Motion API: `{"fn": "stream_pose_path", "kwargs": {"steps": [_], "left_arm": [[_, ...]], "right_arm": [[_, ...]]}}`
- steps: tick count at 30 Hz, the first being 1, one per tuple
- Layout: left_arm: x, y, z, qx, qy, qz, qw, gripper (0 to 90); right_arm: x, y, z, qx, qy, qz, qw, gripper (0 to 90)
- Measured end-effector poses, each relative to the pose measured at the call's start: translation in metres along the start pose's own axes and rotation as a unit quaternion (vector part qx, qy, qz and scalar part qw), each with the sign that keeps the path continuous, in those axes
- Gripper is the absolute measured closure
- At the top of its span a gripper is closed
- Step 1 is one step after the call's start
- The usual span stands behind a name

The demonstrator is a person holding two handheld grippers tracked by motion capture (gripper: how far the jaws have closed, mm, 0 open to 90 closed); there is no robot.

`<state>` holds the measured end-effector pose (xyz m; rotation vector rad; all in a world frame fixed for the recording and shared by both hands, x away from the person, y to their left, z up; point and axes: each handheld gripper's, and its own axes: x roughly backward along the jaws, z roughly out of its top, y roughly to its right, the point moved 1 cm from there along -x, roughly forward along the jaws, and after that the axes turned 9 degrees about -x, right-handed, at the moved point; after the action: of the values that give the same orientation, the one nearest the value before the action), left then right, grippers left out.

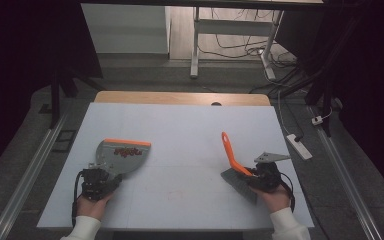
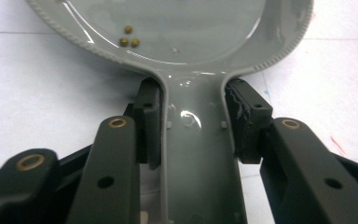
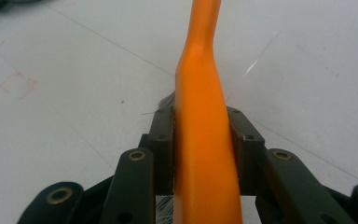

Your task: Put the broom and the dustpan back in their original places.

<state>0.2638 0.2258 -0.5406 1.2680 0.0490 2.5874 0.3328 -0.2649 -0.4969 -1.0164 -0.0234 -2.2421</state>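
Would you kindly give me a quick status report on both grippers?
Left gripper shut on dustpan handle, pan flat on table. Right gripper shut on brush handle, bristles down. Few crumbs in pan. Nothing between them.

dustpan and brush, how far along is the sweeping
Both tools are gripped: the left gripper is shut on the dustpan handle, the right gripper on the brush. A few small beads already lie in the pan. The tools are far apart; tipping out looks left.
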Motion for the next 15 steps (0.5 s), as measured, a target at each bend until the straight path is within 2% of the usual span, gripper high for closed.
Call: {"fn": "stream_pose_path", "kwargs": {"steps": [2,6,9,12,15], "left_arm": [[0.0,0.0,0.0,-0.014,-0.004,0.0,0.9999,51.3],[0.003,0.0,-0.001,-0.025,0.001,0.007,0.9997,41.1],[0.006,0.0,-0.003,-0.033,0.003,0.015,0.9993,33.9],[0.011,-0.001,-0.003,-0.043,0.013,0.018,0.9989,31.3],[0.017,-0.002,-0.002,-0.05,0.023,0.016,0.9983,29.8]], "right_arm": [[-0.001,0.004,0.0,-0.01,-0.004,0.001,0.9999,65.5],[-0.007,0.011,0.001,-0.014,-0.02,-0.017,0.9996,58.9],[-0.009,0.015,0.0,-0.025,-0.025,-0.017,0.9993,56.1],[-0.011,0.018,0.0,-0.026,-0.03,-0.035,0.9986,50.4],[-0.014,0.024,-0.001,-0.043,-0.038,-0.035,0.9977,48.1]]}}
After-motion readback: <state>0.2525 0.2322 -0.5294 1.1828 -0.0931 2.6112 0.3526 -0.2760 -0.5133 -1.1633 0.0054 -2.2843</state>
